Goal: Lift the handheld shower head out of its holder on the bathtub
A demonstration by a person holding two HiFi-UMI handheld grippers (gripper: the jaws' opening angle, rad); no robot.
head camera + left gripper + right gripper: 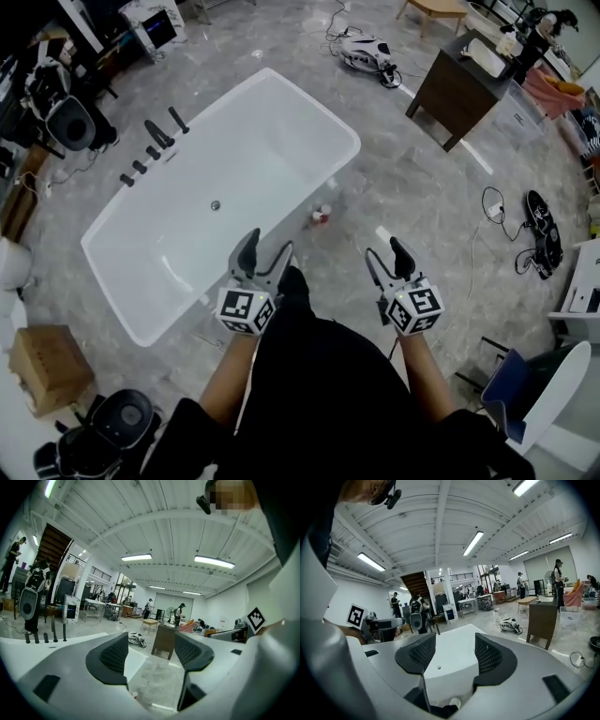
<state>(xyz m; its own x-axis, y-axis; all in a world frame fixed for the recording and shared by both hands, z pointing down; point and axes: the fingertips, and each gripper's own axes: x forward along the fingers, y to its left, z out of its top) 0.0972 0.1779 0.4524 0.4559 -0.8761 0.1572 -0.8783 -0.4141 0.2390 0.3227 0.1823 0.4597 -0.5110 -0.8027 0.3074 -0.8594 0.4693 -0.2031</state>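
Note:
A white freestanding bathtub (281, 103) lies across the marble floor in the head view. On its far left rim stands a row of black fittings (150, 145), with the slim black shower head (177, 119) at their right end. My left gripper (267, 248) hovers open over the tub's near rim, holding nothing. My right gripper (386, 251) is open over the floor to the right of the tub. In the left gripper view the left gripper (151, 649) is open, with the black fittings (44, 637) far off at the left. The right gripper (454, 652) frames the tub (450, 644).
A dark wooden cabinet (457, 89) stands at the far right, with a small wheeled device (367, 52) and cables behind it. A small red-and-white object (321, 216) lies by the tub. A cardboard box (47, 366), a speaker (70, 122) and floor cables (534, 234) are around. People stand far off.

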